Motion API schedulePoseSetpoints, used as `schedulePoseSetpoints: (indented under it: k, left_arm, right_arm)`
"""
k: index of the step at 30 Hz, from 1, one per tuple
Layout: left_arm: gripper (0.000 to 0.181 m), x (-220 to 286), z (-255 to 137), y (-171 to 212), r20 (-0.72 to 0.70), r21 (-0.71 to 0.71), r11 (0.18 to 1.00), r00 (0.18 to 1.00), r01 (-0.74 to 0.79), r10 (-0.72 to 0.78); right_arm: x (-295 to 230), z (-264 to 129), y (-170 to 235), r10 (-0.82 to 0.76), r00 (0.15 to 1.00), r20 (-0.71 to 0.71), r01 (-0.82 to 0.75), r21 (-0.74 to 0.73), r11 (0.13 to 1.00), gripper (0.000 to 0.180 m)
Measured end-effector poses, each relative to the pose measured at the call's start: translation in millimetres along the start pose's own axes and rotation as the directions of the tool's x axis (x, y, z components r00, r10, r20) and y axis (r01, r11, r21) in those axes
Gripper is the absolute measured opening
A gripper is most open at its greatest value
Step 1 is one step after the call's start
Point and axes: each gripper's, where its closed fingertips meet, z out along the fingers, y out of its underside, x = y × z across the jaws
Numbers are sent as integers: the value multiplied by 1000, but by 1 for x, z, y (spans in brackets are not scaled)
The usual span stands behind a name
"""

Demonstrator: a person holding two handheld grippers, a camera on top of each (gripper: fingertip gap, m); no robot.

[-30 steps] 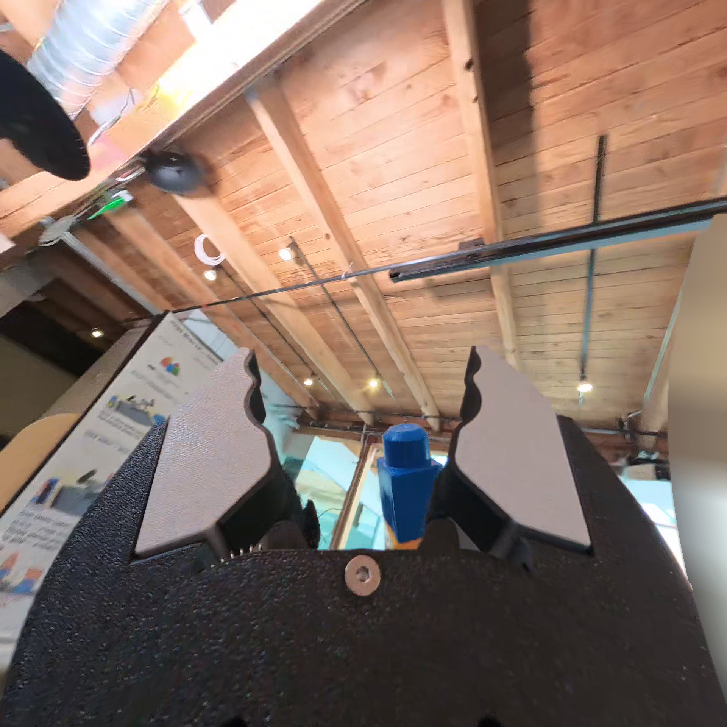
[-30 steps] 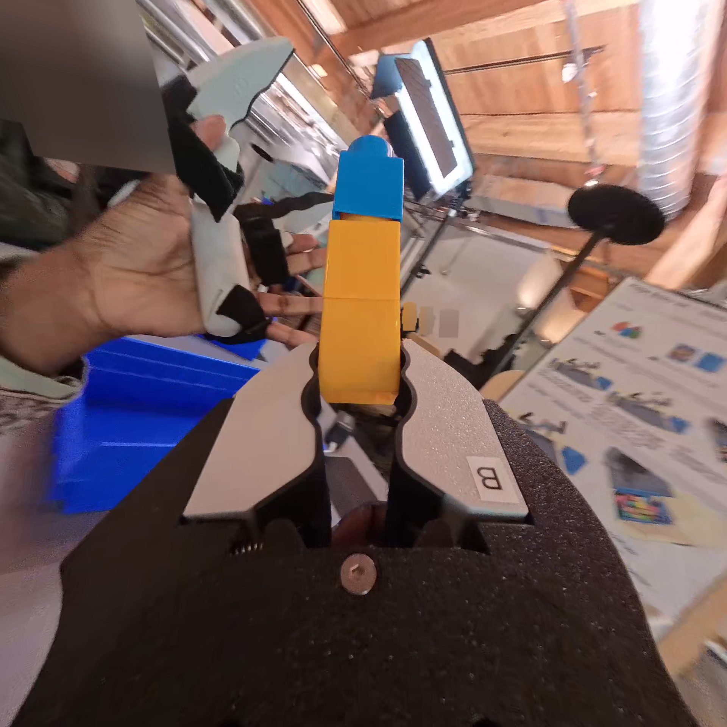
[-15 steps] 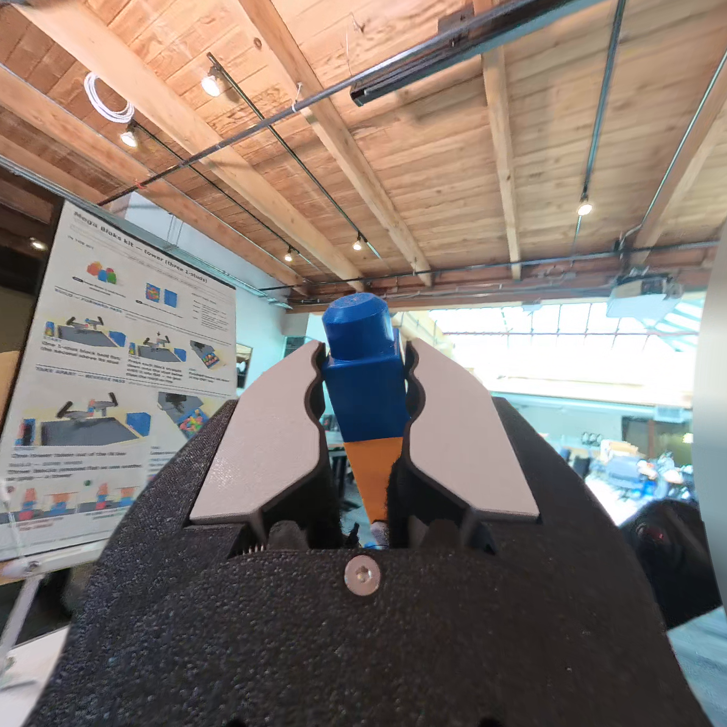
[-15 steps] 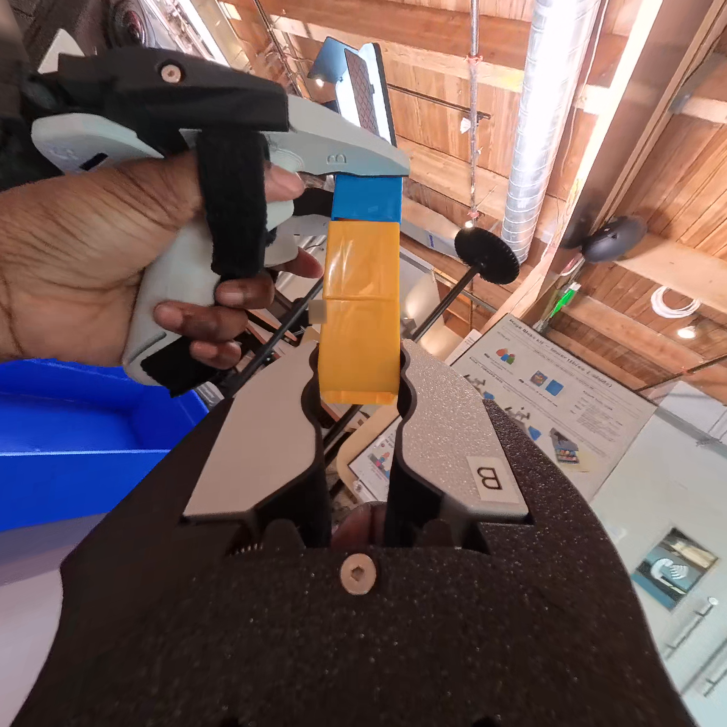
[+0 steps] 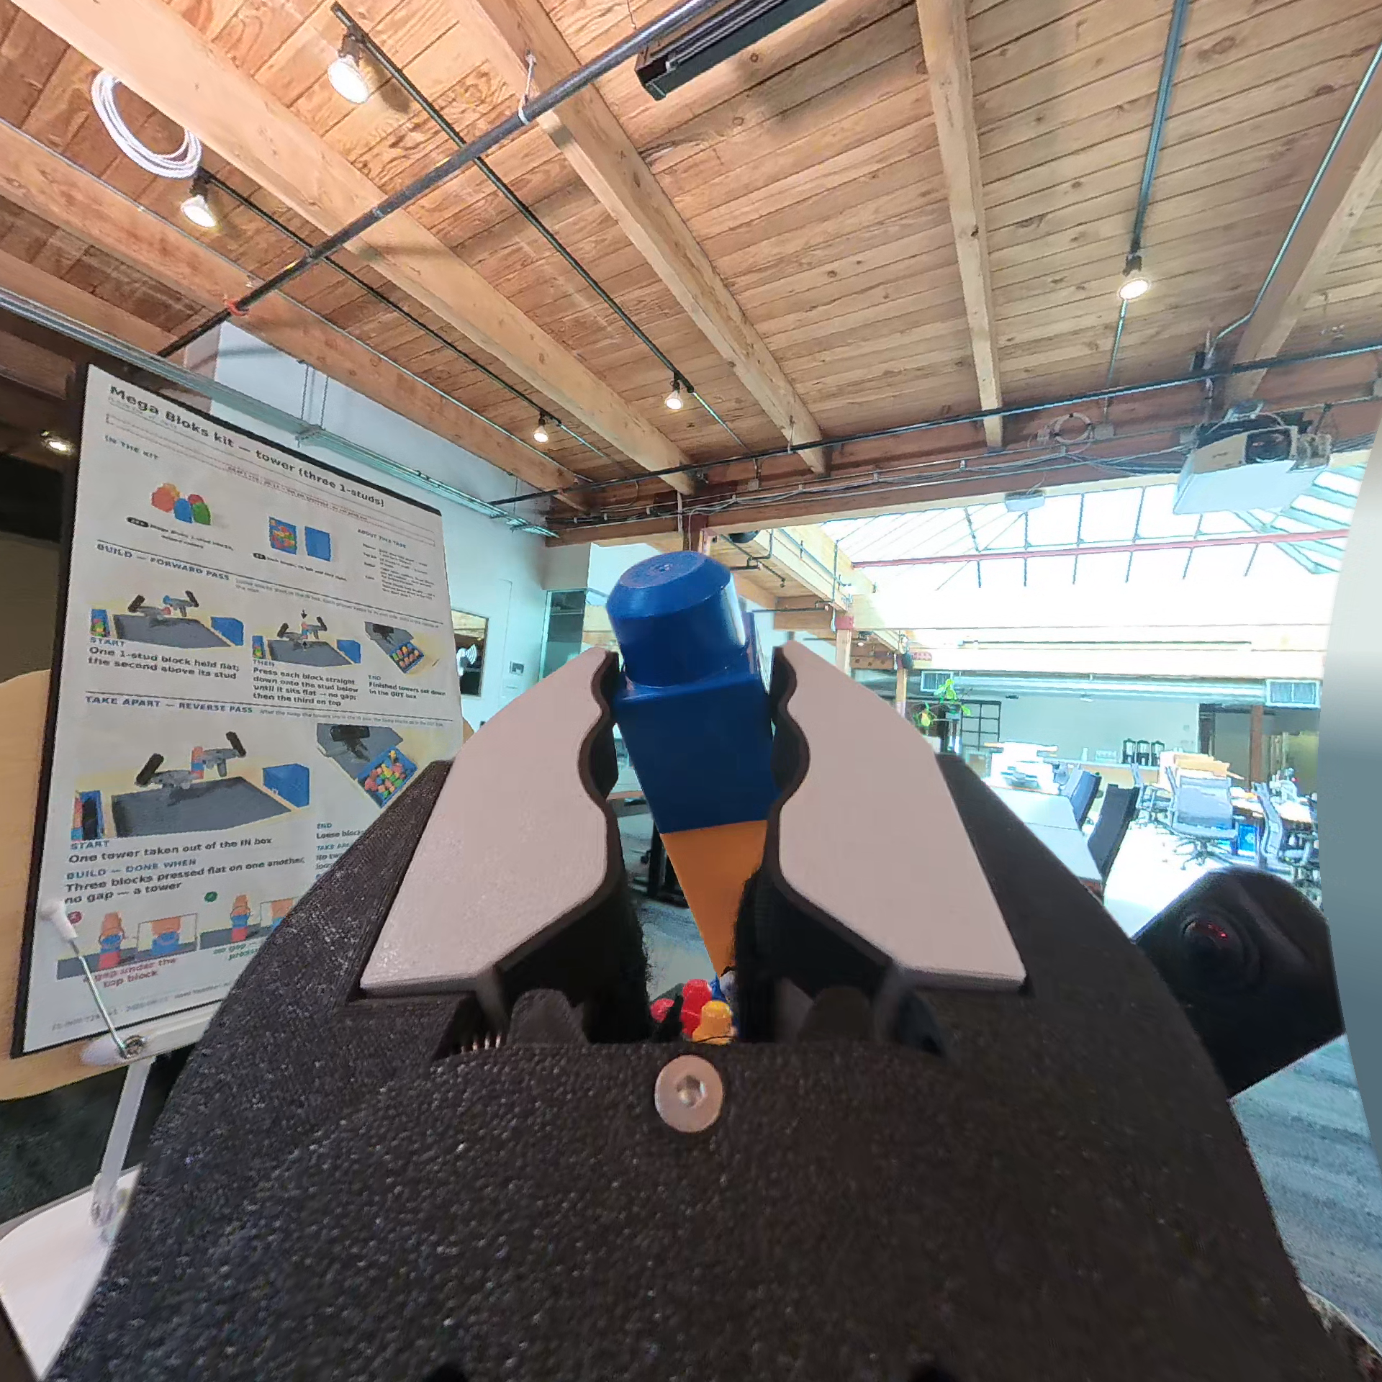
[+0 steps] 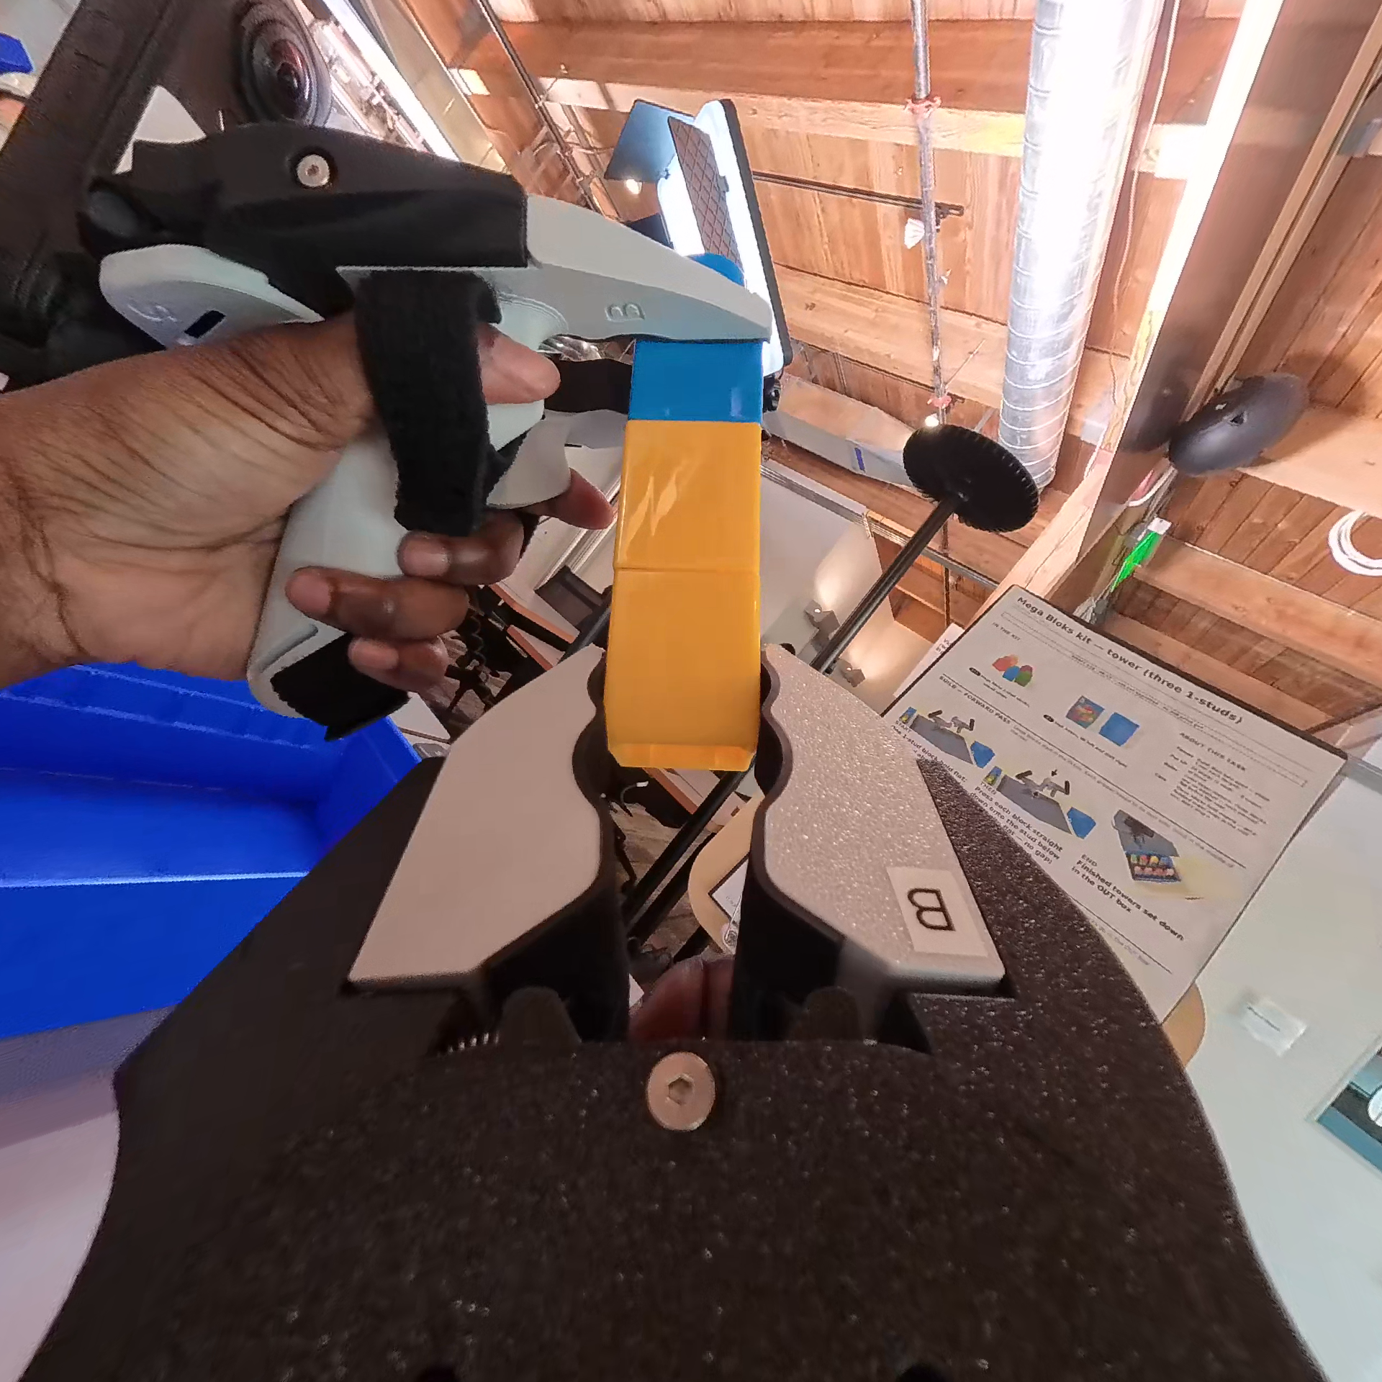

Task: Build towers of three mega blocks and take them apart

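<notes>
Closest in the right wrist view, the right gripper [image 6: 684, 718] has its two grey textured fingers [image 6: 837, 815] pressed against the sides of the bottom yellow plastic block [image 6: 680, 665] of a three-block tower, so its jaws are clamped on that block, with the block's lower edge showing bare between the fingers. Stacked flush on it is a second yellow plastic block [image 6: 688, 493], and on top sits the blue plastic block [image 6: 695, 381], whose round stud is mostly covered from this side. The left gripper [image 6: 718, 314], a grey and black handheld tool held in a person's hand [image 6: 187, 508], comes in from the left and closes over the blue block's top. In the left wrist view the left gripper [image 5: 692, 718] has both pale fingers [image 5: 523, 808] tight against the flat sides of the blue plastic block [image 5: 692, 748], its stud [image 5: 669, 621] standing free beyond the fingertips, and the yellow block [image 5: 710, 882] tapers away below between the jaws. The tower is held in the air between the two tools, with open space around it on its right side. Just left of it, lower, lies the rim of a bright blue plastic bin [image 6: 149, 808]. Farther right stands a printed instruction poster on a stand [image 6: 1107, 778]; beyond is the wooden beam ceiling [image 5: 748, 224], well apart
</notes>
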Motion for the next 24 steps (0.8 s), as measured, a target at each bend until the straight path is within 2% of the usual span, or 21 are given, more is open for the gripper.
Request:
schedulePoseSetpoints:
  k: [6,9,10,12,13,15,16,18,20,22,24]
  left_arm:
    - [39,1,1,1,4,-5,999,999,-32,32]
    - [76,6,9,7,10,3,997,997,-82,82]
    - [78,9,13,14,-3,-29,996,997,-82,82]
    - [66,17,20,37,-57,-130,988,995,-86,79]
    - [46,21,22,45,-84,-158,983,993,-96,84]
    - [40,24,23,44,-97,-120,987,991,-109,98]
    - [40,24,22,46,-111,-143,983,989,-114,98]
    - [39,23,16,58,-176,-260,954,979,-147,103]
    - [39,35,0,76,-332,-399,906,943,-142,1]
    - [39,48,-20,90,-451,-512,851,879,-115,-152]
    - [38,50,-26,99,-482,-545,829,855,-124,-189]
  right_arm:
    - [1,1,1,23,1000,5,-23,4,1000,35]
    - [12,0,-1,157,987,-23,-155,49,987,36]
    - [16,-2,0,179,983,-38,-176,60,983,36]
    - [20,-3,0,185,982,-47,-181,76,981,35]
    - [18,-3,-2,178,984,-29,-175,82,981,36]
    - [14,-4,-2,161,987,26,-162,78,984,36]
    - [8,-5,0,163,980,114,-170,56,984,39]
    - [2,-15,10,263,917,300,-266,-34,964,47]
    - [5,-34,5,448,760,471,-471,-76,879,47]
    - [30,-47,-11,595,606,528,-689,-26,725,46]
    - [45,-53,-17,655,526,543,-778,-3,628,41]
